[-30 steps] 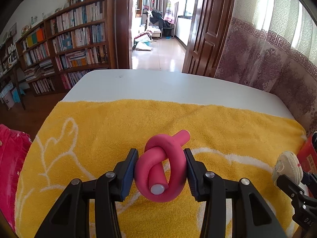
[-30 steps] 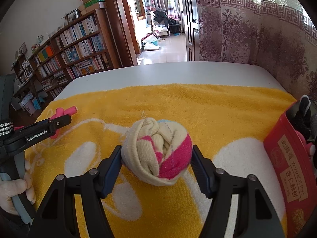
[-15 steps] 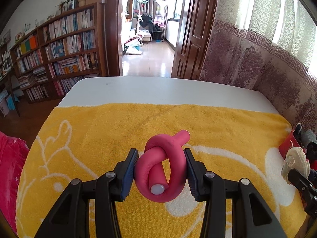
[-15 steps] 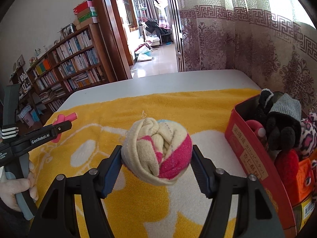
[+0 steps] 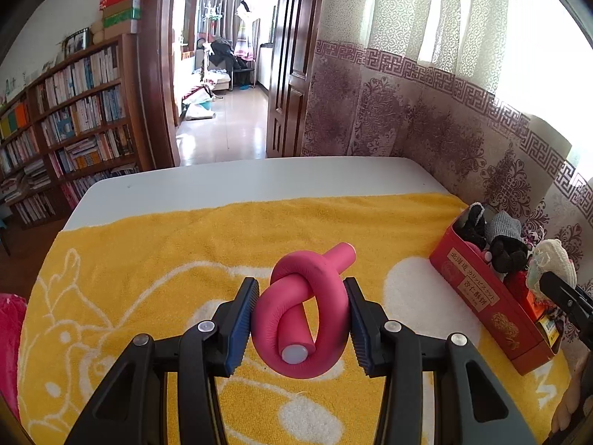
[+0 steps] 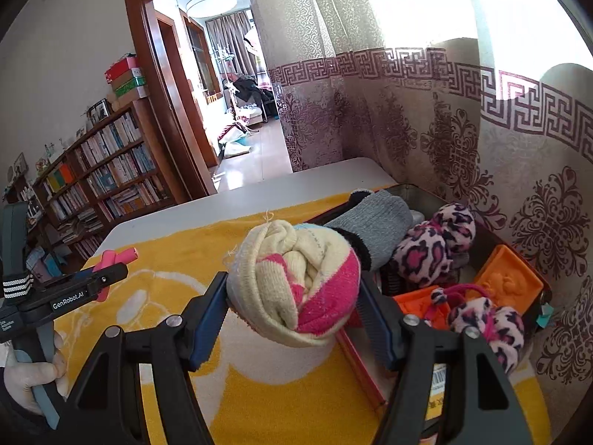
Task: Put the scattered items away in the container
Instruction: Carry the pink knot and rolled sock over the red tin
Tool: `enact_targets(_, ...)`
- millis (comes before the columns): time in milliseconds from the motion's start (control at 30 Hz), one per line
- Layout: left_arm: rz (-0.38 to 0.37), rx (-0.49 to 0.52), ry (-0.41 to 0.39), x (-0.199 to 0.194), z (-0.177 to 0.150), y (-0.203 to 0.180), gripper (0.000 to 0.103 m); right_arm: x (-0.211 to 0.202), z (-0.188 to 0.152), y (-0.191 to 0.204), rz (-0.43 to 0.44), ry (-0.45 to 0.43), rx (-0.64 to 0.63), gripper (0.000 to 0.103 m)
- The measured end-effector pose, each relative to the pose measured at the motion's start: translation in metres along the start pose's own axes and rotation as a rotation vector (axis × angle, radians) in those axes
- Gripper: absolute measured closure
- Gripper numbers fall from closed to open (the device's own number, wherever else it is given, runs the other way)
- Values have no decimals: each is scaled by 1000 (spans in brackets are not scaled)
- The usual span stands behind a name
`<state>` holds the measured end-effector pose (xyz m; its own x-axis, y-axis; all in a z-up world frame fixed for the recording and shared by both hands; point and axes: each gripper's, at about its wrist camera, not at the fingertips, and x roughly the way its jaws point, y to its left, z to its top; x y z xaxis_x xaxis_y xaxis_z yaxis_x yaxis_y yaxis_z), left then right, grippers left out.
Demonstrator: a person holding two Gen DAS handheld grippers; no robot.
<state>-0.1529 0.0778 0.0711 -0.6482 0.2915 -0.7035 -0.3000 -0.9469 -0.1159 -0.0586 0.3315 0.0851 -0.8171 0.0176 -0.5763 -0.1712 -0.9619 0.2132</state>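
My left gripper (image 5: 301, 320) is shut on a knotted pink foam roller (image 5: 302, 319) and holds it above the yellow towel (image 5: 185, 252). My right gripper (image 6: 294, 296) is shut on a rolled cream and pink sock ball (image 6: 294, 291) and holds it at the left edge of the red box (image 6: 355, 356). The red box (image 5: 478, 296) stands at the table's right side, filled with socks and soft items. In the left wrist view the sock ball (image 5: 552, 261) and right gripper show over the box. The left gripper (image 6: 111, 278) shows at the left in the right wrist view.
The box holds a grey sock (image 6: 374, 224), leopard-print socks (image 6: 433, 248) and orange pieces (image 6: 507, 278). A patterned curtain (image 6: 481, 148) hangs close behind the box. The white table (image 5: 259, 181) extends beyond the towel. A bookshelf (image 5: 66, 118) stands at the far left.
Both grippers have swung to the right toward the red box with their loads. The sock ball now hangs at the box's edge; the box has come into full view.
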Motion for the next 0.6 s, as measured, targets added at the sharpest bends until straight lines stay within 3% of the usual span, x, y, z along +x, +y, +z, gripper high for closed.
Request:
enact_targets(233,-84,81,7,-5,0,-66,55,-31,-3,-55,-85,-70,73,32)
enact_targets(600,-225,188,32,1,-2,-166,55,-52,1,-103,-119,-136,154,32)
